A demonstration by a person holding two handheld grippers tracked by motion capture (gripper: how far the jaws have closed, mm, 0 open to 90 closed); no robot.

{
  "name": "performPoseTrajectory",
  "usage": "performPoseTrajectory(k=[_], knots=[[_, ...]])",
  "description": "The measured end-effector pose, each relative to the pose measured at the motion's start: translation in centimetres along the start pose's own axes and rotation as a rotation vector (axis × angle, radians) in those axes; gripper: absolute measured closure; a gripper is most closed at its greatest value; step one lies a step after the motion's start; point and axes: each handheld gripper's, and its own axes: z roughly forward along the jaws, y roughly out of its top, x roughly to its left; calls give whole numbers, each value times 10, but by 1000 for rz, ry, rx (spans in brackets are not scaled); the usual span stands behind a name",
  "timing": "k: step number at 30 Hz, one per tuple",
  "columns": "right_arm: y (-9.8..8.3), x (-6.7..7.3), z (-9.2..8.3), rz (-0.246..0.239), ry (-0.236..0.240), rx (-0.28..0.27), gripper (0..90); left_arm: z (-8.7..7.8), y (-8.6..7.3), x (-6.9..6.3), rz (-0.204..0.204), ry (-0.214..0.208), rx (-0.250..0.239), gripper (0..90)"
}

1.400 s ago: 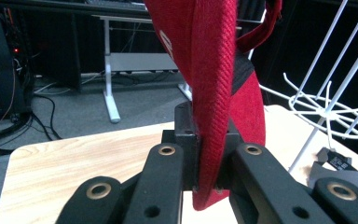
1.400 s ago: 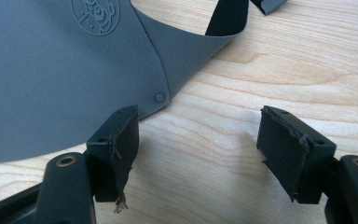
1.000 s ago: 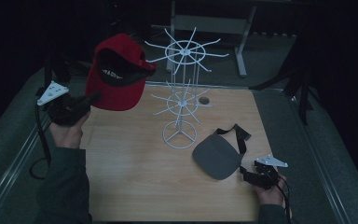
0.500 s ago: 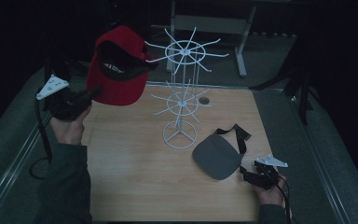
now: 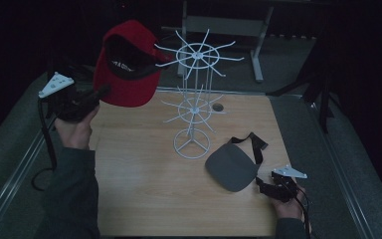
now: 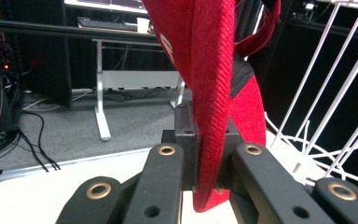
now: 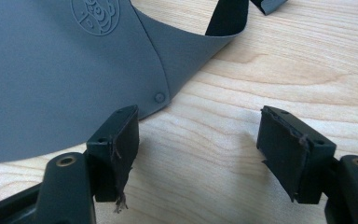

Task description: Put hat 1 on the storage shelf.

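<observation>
— Above the table's left edge, what do we hold?
— Our left gripper (image 5: 101,92) clamps the red cap's (image 5: 129,64) brim, beside the white wire rack (image 5: 195,99).
— And our right gripper (image 5: 268,184)?
— Jaws apart, beside the grey visor (image 5: 231,169).

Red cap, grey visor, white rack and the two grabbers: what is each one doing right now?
Red cap: held up in the air by its brim, beside the rack's top spokes.
Grey visor: lying flat on the table, strap loose.
White rack: standing upright, nothing seen hanging on it.
Left gripper: jaws shut on the cap's brim.
Right gripper: jaws open, low over the table beside the visor.
</observation>
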Motion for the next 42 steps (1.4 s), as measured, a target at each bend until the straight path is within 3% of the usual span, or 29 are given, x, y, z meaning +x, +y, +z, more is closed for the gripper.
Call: performPoseTrajectory(k=[17, 34, 42], knots=[[0, 0, 0, 0, 0, 0, 295, -3, 12, -1, -65, -33, -73, 857], [0, 0, 0, 0, 0, 0, 295, -12, 16, -10, -61, -67, -122, 856], [0, 0, 0, 0, 0, 1, 295, -23, 10, -6, -48, -65, -125, 856]])
